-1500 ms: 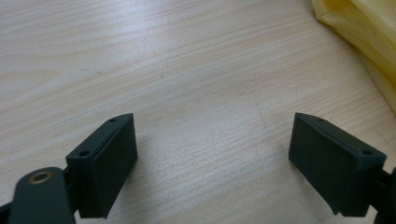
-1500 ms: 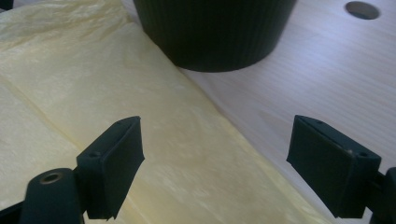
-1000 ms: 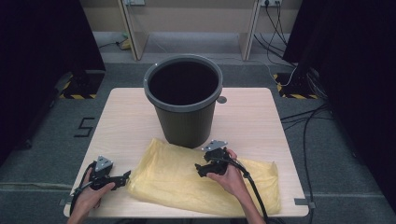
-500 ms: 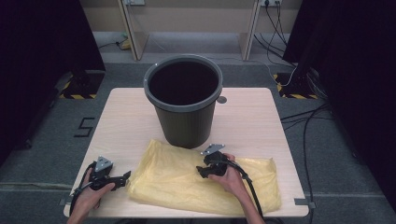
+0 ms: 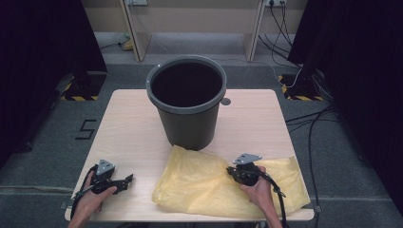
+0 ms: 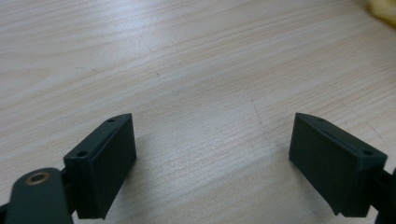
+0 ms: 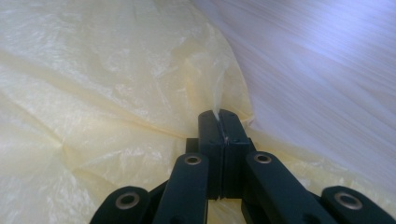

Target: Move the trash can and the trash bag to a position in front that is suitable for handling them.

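Right hand-held gripper (image 5: 233, 172) moved right since earlier, jaws just closed, pinching a fold of the one yellow plastic bag (image 5: 199, 183), probably a bin liner, on the desk (image 5: 133, 128). Left hand-held gripper (image 5: 127, 179) unmoved, jaws apart. One bucket (image 5: 187, 121).

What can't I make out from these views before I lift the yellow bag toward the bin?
- Bin bottom: high view, lost in its dark inside; contents cannot be told.
- Yellow bag mouth: high view, too crumpled to find; the right gripper has just closed on a thin fold, layers pinched unclear.
- Bag's near right edge: high view, under the right hand.
- Left gripper: open above bare table; its view cuts the bag at the top right corner.
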`<state>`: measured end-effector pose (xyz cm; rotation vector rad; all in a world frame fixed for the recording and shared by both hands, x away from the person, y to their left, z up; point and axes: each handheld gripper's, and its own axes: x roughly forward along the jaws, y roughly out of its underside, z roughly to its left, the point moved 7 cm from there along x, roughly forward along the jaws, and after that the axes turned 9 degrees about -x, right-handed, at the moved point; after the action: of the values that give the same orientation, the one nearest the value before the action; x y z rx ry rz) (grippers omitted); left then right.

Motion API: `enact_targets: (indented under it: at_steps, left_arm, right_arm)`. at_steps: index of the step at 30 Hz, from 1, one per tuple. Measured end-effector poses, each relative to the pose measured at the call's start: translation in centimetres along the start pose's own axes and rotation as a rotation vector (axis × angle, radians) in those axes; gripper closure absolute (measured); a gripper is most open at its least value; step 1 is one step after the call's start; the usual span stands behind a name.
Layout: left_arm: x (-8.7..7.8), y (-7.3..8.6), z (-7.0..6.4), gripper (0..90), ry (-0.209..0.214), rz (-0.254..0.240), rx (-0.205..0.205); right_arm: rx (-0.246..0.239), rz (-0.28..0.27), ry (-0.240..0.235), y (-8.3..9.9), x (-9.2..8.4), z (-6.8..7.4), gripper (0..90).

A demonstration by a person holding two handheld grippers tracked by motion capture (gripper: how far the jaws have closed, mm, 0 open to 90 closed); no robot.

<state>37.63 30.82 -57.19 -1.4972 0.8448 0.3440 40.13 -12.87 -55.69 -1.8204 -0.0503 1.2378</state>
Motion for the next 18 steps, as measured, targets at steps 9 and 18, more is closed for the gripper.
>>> enact_targets:
  at_steps: [9, 18]
  left_arm:
    - [0.0, 0.0, 0.0, 13.9, 0.0, 0.0, 0.0]
    - [0.0, 0.0, 0.0, 13.9, 0.0, 0.0, 0.0]
  right_arm:
    - [0.077, 0.02, 0.124, 4.2, -3.8, -3.6, 90.0]
    - [0.167, 0.045, 0.251, 6.3, -6.3, -7.3, 90.0]
